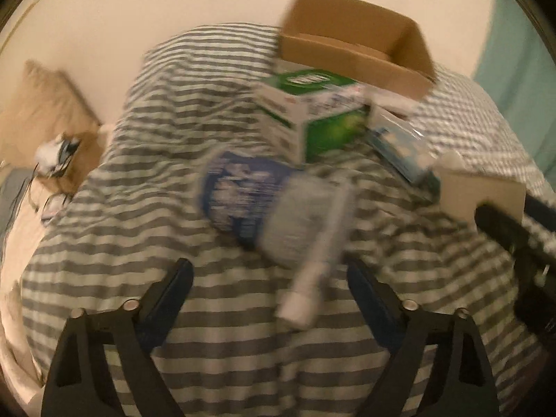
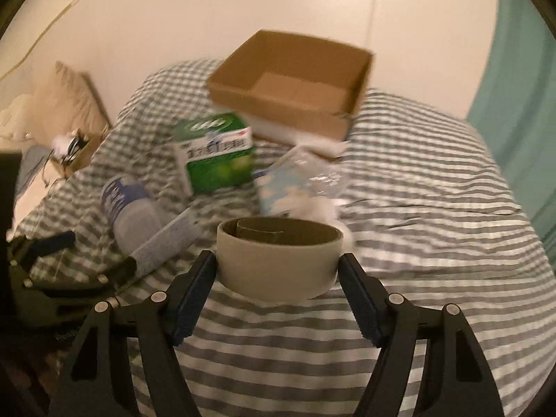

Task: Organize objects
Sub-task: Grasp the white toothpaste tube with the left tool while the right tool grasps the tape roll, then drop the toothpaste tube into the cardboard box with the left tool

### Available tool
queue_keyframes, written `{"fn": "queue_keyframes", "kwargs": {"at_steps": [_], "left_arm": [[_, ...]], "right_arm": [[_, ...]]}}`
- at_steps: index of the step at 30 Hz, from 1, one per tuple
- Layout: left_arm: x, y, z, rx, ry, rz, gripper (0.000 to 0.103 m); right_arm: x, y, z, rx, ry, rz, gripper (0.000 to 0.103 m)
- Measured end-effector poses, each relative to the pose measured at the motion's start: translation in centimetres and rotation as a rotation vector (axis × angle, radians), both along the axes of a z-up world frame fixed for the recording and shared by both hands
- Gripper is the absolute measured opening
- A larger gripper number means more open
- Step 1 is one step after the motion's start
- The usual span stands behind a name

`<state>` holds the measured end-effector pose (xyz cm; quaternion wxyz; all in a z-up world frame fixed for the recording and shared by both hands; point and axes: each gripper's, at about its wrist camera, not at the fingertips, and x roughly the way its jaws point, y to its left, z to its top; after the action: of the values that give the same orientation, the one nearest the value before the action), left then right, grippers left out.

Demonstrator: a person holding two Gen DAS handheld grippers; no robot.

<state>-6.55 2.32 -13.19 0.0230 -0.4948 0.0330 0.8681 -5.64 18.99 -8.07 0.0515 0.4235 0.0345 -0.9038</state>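
Note:
My right gripper [image 2: 276, 266] is shut on a beige tape roll [image 2: 278, 260], held above the striped bed; the roll also shows in the left wrist view [image 1: 483, 196]. An open cardboard box [image 2: 295, 90] stands at the back of the bed, also seen in the left wrist view [image 1: 358, 41]. In front of it lie a green and white carton [image 2: 217, 153], a light blue packet [image 2: 288, 187], a plastic bottle with a blue label [image 2: 128, 205] and a long white tube box [image 2: 166, 243]. My left gripper [image 1: 269, 274] is open, hovering just before the white tube [image 1: 319, 267] and the bottle [image 1: 257, 194].
The striped grey and white duvet [image 2: 417, 208] covers the bed. A tan pillow [image 2: 66, 104] leans on the wall at the left, with a small cluttered box [image 2: 73, 146] beside it. A teal curtain [image 2: 521, 104] hangs at the right. The frames are motion-blurred.

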Motion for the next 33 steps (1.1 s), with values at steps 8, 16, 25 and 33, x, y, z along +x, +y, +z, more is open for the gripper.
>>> {"fn": "queue_keyframes", "kwargs": {"at_steps": [8,16,25,33], "left_arm": [[0.2,3.8,-2.3,-0.053,-0.016,-0.181,0.039],[1.4,3.1,0.5,0.022,0.009,-0.19,0.021],[2.6,2.0,8.8,0.093,0.142,-0.219,0.02],[-3.6,1.9,17.8,0.039,0.25,-0.239,0.021]], "right_arm": [[-0.1,1.8,-0.1,-0.048,-0.029,-0.029,0.071],[1.2,2.7,1.7,-0.046,-0.005,-0.043,0.07],[3.0,2.5,8.6,-0.033,0.124,-0.012,0.069],[-0.7,1.3,17.1,-0.011,0.261,0.036,0.051]]}}
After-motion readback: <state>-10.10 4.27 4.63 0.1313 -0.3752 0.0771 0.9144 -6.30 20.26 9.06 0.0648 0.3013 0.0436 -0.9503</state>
